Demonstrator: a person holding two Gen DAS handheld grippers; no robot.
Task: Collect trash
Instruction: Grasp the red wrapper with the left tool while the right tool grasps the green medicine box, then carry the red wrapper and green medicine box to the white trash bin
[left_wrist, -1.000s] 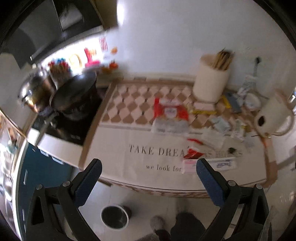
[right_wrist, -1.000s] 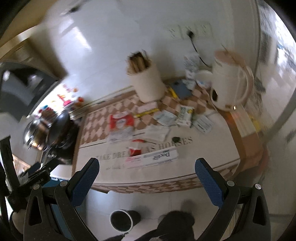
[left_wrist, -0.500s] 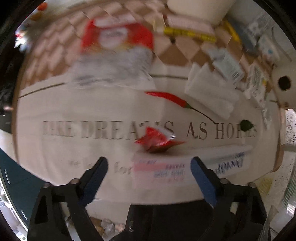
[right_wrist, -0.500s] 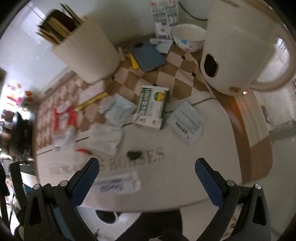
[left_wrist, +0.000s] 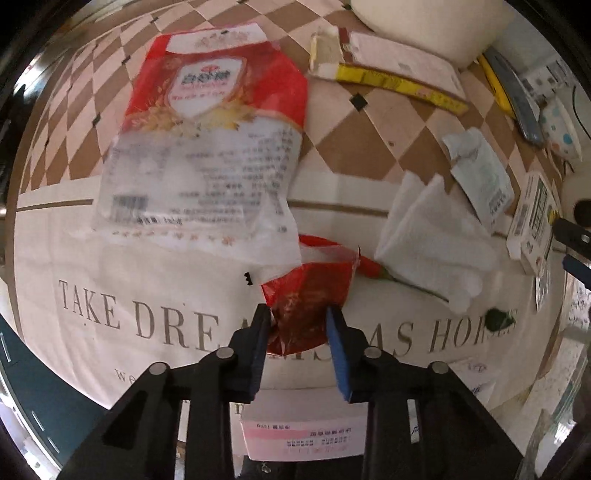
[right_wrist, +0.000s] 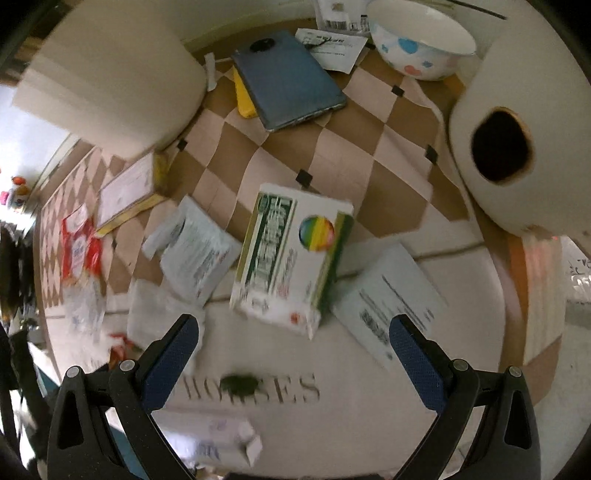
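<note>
My left gripper (left_wrist: 299, 314) is shut on a small crumpled red wrapper (left_wrist: 310, 295) on the printed table mat (left_wrist: 147, 280). A large red-and-clear food bag (left_wrist: 207, 147) lies just beyond it, with a red chili (left_wrist: 373, 269) and a white tissue (left_wrist: 432, 236) to the right. My right gripper (right_wrist: 291, 332) is open and empty, low over the mat. Just ahead of it lies a white-and-green box (right_wrist: 291, 258), with a paper leaflet (right_wrist: 391, 295) to its right and a white sachet (right_wrist: 192, 251) to its left. A small green scrap (right_wrist: 240, 384) lies between the fingers.
A white kettle (right_wrist: 524, 147), a dotted bowl (right_wrist: 421, 48), a blue phone (right_wrist: 288, 81) and a white utensil holder (right_wrist: 110, 81) stand at the back. A long white box (left_wrist: 303, 439) lies at the mat's front edge. A yellow strip (left_wrist: 399, 85) lies near the holder.
Both grippers dropped from above the counter down close to the mat. My left gripper closed on the red wrapper. My right gripper moved in towards the white-and-green box and stayed open.
</note>
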